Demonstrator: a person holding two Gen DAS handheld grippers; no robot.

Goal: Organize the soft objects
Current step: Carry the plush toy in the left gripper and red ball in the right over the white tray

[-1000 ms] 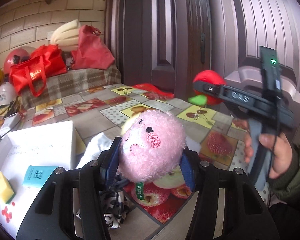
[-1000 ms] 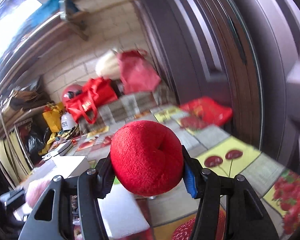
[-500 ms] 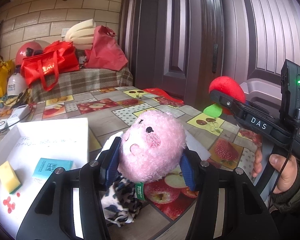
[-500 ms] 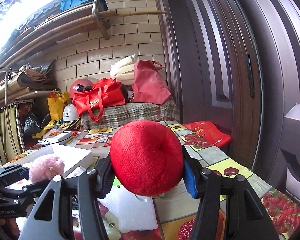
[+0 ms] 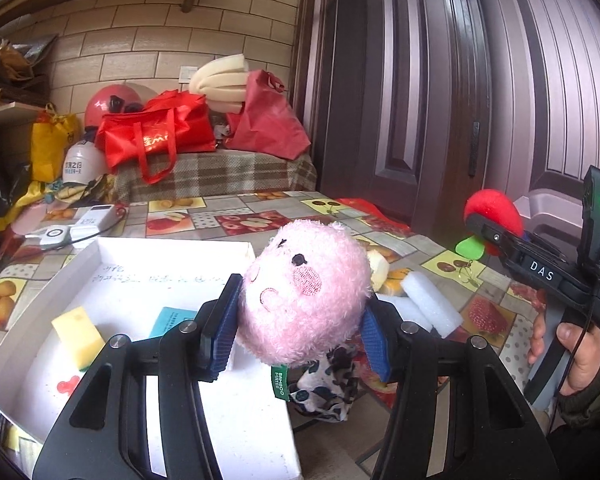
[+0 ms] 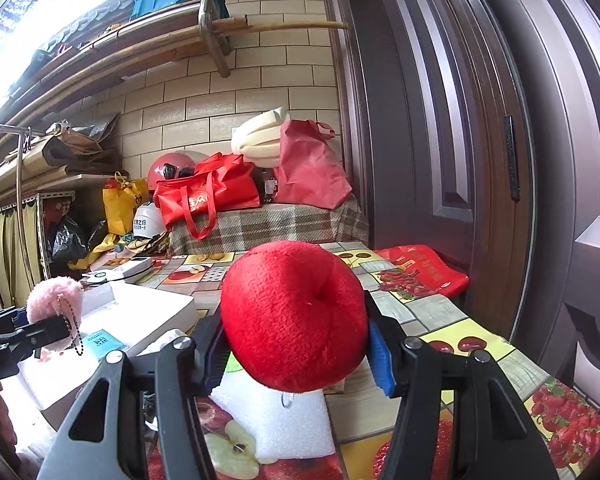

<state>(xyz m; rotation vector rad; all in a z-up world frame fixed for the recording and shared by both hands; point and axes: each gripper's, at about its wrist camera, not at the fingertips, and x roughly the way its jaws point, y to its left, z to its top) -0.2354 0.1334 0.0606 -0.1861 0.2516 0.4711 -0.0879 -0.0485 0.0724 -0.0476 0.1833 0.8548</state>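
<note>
My left gripper (image 5: 296,320) is shut on a pink plush toy (image 5: 308,292) and holds it above the right edge of a shallow white box (image 5: 100,248). In the box lie a yellow sponge (image 5: 78,334) and a teal card (image 5: 172,320). My right gripper (image 6: 296,340) is shut on a red plush apple (image 6: 296,316), held above the table. The apple with its green leaf also shows in the left wrist view (image 5: 494,208), off to the right. The pink toy shows in the right wrist view (image 6: 54,298), at left over the box (image 6: 156,304).
White foam blocks (image 5: 430,304) and a black-and-white patterned cloth (image 5: 328,388) lie on the fruit-print tablecloth (image 5: 236,216). Another foam block (image 6: 276,420) lies under the right gripper. Red bags (image 5: 160,136) sit behind. A dark door (image 6: 440,120) stands at right.
My left gripper has swung left with the pink toy, from over the patterned cloth to over the box's right edge. The right gripper has steadied with the apple.
</note>
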